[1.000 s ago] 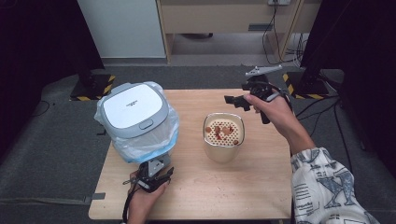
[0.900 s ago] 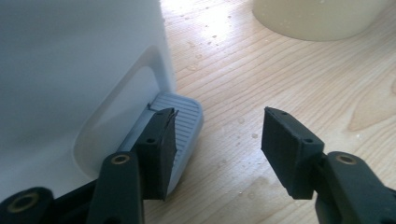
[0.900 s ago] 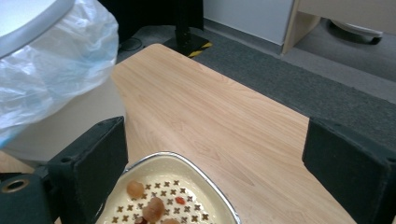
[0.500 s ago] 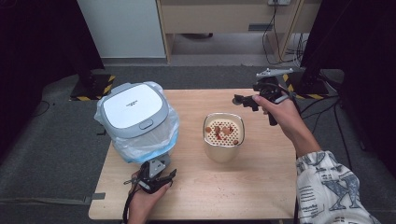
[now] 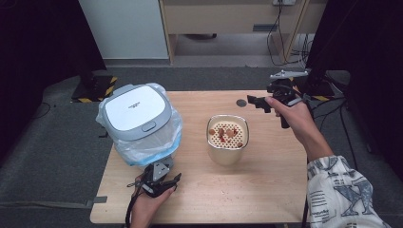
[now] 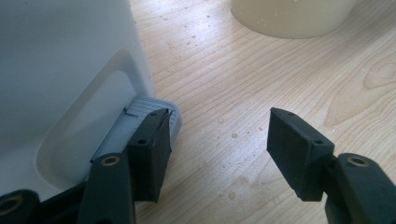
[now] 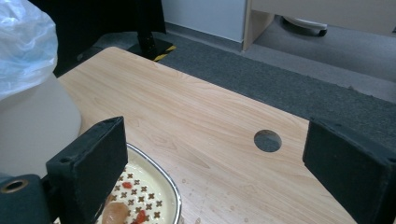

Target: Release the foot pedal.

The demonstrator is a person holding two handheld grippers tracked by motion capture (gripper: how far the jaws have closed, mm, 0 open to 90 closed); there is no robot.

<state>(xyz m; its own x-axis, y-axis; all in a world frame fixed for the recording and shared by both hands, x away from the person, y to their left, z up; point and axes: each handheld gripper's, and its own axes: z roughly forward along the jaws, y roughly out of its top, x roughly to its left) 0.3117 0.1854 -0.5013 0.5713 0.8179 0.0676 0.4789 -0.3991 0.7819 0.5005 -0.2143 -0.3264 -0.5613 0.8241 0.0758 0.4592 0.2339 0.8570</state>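
Resting low at the bottom left of the high view, the left gripper (image 5: 159, 183) sits on the tabletop (image 5: 266, 190) just below the white bin (image 5: 138, 121) with its plastic liner (image 5: 159, 147), and its jaws have just been opening, with nothing between them; in the left gripper view one jaw lies against the grey pedal (image 6: 140, 116) at the foot of the bin. At the upper right of the high view, the right gripper (image 5: 259, 102) is held above the tabletop with its jaws released and empty. The cream container (image 5: 227, 142) with a perforated insert stands at the centre, below and left of this gripper.
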